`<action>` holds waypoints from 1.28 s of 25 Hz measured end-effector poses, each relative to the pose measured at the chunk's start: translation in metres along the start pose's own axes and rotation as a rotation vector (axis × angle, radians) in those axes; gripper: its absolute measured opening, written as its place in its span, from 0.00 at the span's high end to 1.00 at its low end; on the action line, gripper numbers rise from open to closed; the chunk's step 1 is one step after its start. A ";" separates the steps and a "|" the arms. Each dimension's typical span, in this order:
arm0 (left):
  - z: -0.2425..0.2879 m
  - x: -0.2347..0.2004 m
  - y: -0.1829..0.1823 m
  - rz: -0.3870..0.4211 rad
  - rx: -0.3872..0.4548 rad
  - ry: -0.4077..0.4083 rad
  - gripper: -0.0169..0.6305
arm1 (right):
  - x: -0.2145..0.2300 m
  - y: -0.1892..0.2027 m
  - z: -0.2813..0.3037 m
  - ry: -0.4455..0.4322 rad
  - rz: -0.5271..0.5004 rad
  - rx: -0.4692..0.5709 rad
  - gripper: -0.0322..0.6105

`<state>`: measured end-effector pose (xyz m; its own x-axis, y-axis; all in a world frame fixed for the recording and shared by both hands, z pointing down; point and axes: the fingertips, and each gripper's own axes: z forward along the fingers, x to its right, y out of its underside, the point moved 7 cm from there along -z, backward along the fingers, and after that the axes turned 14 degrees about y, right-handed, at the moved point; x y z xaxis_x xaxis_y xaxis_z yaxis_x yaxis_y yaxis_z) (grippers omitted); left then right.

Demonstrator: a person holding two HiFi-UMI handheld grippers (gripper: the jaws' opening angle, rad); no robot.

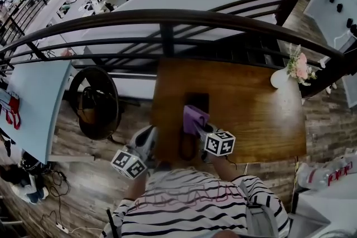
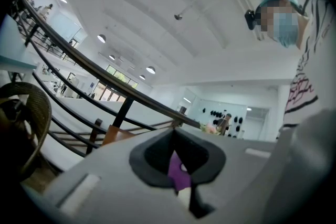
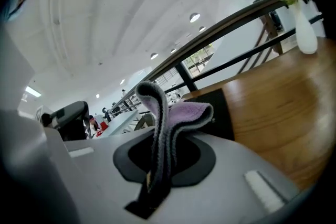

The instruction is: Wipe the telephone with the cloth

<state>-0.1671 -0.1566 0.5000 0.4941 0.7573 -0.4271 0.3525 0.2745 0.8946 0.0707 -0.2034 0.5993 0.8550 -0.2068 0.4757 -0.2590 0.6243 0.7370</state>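
A black telephone [image 1: 196, 101] lies on the brown wooden table [image 1: 256, 114], close to its near edge; it shows as a dark slab [image 3: 220, 113] in the right gripper view. My right gripper [image 1: 197, 127] is shut on a folded purple cloth [image 1: 193, 117], which sticks up from the jaws [image 3: 176, 113] just over the telephone's near end. My left gripper [image 1: 148, 136] hovers off the table's left edge, beside the telephone, with its jaws closed together and nothing held [image 2: 176, 162]. A sliver of the purple cloth [image 2: 178, 173] shows through the slit between them.
A white vase of pink flowers [image 1: 284, 76] stands at the table's far right corner. A dark metal railing [image 1: 167, 19] runs right behind the table. A round wicker chair [image 1: 93, 102] stands to the left, and bottles [image 1: 329, 173] lie on the floor at the right.
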 end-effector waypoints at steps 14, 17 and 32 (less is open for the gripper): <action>-0.003 -0.007 -0.004 -0.003 -0.002 -0.017 0.97 | 0.027 0.042 0.029 0.117 -0.045 -0.123 0.90; 0.003 -0.007 -0.003 -0.006 -0.010 0.008 0.97 | 0.047 0.041 0.017 0.179 -0.025 -0.109 0.90; 0.024 0.005 0.009 -0.022 -0.037 0.075 0.97 | 0.104 0.036 -0.031 0.351 0.046 -0.053 0.90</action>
<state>-0.1427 -0.1644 0.5026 0.4251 0.7926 -0.4370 0.3324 0.3124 0.8899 0.1645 -0.1792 0.6608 0.9475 0.0884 0.3071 -0.2854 0.6667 0.6885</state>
